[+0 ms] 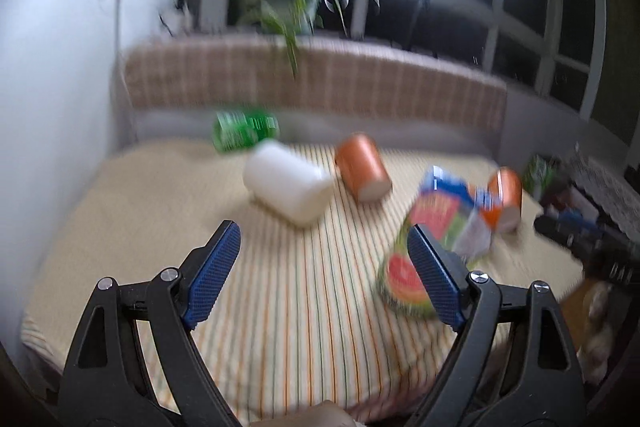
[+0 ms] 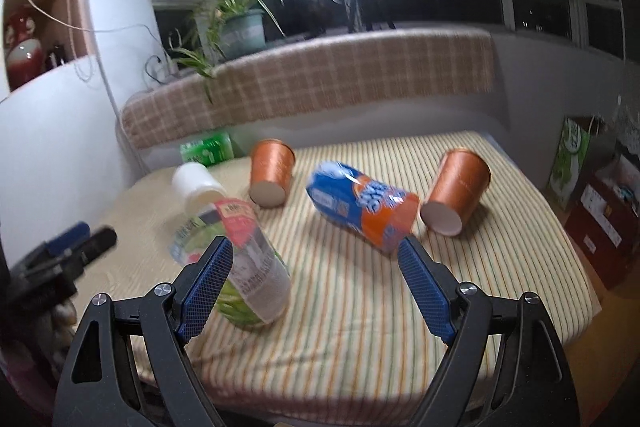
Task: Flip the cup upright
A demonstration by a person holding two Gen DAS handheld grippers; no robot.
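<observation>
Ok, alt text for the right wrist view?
Two orange paper cups, far one and right one, lie on their sides on a striped tablecloth. The open, empty right gripper hovers above a watermelon-print cup and a blue-orange cup, both tipped over too.

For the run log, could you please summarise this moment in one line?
left gripper: open, empty | right gripper: open, empty | orange cups: both on their sides | striped table: bottle, blue packet lying down
</observation>
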